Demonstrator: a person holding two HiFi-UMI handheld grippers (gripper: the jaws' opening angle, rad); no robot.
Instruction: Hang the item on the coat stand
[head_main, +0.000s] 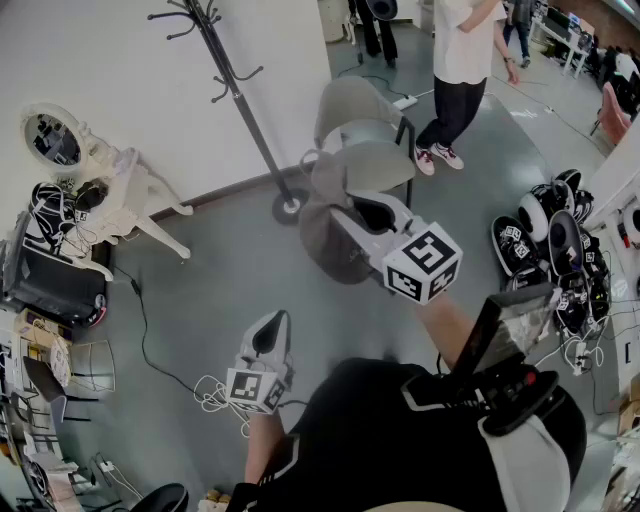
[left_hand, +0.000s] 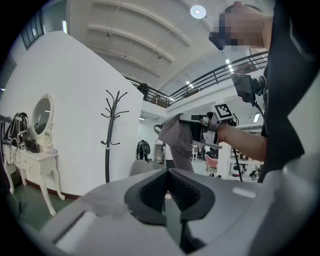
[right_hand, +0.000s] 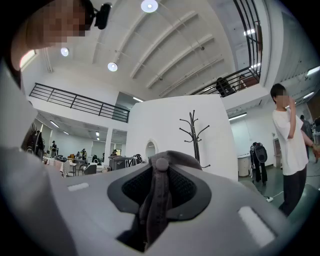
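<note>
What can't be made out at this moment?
Coat stand top: head view, cut off by the upper edge.
Coat stand base: right gripper view, hidden behind the right gripper and grey cap.
Shape of the grey cap: head view, bunched, partly behind the right gripper.

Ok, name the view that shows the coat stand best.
The left gripper view: the coat stand shows almost whole against the white wall, hooks to lower pole. The head view sees the stand steeply from above, pole and round base. The right gripper view shows only its upper part.
</note>
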